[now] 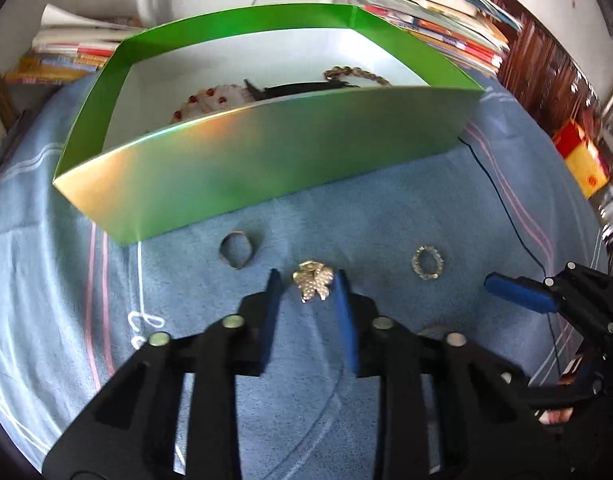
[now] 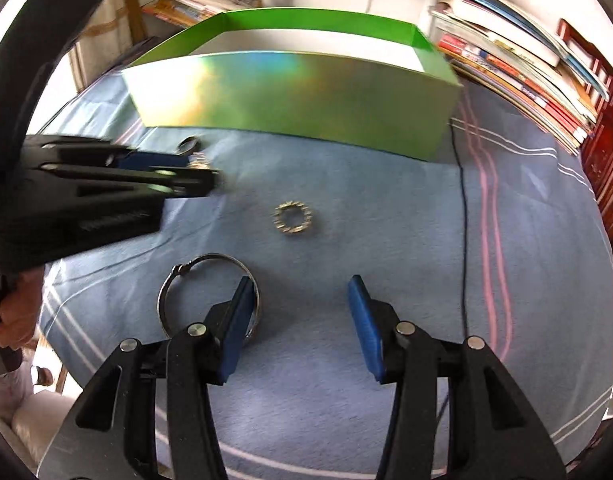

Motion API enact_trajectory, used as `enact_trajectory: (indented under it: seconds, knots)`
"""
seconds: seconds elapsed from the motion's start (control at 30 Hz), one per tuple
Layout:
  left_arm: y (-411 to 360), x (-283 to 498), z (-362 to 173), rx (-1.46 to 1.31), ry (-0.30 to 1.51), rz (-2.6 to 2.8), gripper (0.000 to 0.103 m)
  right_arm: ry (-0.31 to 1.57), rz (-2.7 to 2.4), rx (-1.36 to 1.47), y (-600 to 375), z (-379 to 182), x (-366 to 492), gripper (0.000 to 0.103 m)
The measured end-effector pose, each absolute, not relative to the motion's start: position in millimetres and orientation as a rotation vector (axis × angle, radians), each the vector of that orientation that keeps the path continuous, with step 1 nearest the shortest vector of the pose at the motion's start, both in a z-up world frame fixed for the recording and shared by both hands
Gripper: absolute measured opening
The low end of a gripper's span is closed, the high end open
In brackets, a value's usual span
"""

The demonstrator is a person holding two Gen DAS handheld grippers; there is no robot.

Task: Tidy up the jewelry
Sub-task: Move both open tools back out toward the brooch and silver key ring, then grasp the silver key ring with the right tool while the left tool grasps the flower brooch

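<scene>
So I am bringing my left fingers (image 1: 307, 280) in around the brooch (image 1: 312, 285) on the blue cloth (image 1: 386, 216); they are flanking it closely, though I cannot tell if they are pressing it yet. My right fingers (image 2: 302, 288) are hanging released, gripping nothing, with the bangle (image 2: 178, 280) lying under the left one. Some pieces are already lying in the green box (image 1: 266, 168) at the far side. Left out are the brooch, a plain ring (image 1: 237, 250), a sparkly ring (image 2: 294, 220) and the bangle. The box's near wall is hiding most of its contents.
</scene>
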State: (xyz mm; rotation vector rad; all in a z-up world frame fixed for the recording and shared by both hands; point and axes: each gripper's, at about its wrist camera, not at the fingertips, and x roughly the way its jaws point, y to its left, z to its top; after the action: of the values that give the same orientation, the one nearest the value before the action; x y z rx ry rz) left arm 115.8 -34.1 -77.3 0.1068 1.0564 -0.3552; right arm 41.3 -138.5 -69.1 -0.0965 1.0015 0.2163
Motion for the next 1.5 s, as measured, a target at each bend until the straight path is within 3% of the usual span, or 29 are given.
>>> enact_trajectory:
  seconds: [0.27,0.33,0.4,0.47,0.57,0.73,1.2,1.4,1.5]
  knots:
    - [-15,109,-78,0.082,1.051,-0.326,0.022,0.989,0.11,-0.057,-170,-70,53,0.049]
    - [-14,109,-77,0.076,1.05,-0.322,0.029,0.991,0.104,-0.049,-174,-71,54,0.049]
    - [-16,111,-77,0.083,1.047,-0.303,0.046,0.988,0.102,-0.053,-175,-71,52,0.049]
    - [-19,112,-78,0.093,1.042,-0.283,0.051,0.982,0.097,-0.062,-174,-71,53,0.049]
    - [-27,111,-78,0.12,1.026,-0.241,0.049,0.964,0.08,-0.057,-176,-71,53,0.042]
    - [-29,108,-79,0.114,0.996,-0.181,0.033,0.944,0.006,0.007,-189,-72,63,0.016]
    - [-12,82,-79,0.091,0.983,-0.161,0.033,0.917,-0.074,-0.001,-190,-73,75,0.013]
    - [-15,82,-79,0.097,0.986,-0.158,0.049,0.915,-0.065,0.016,-192,-73,74,0.013]
    - [-16,84,-80,0.099,0.986,-0.16,0.052,0.914,-0.061,0.022,-193,-73,74,0.013]
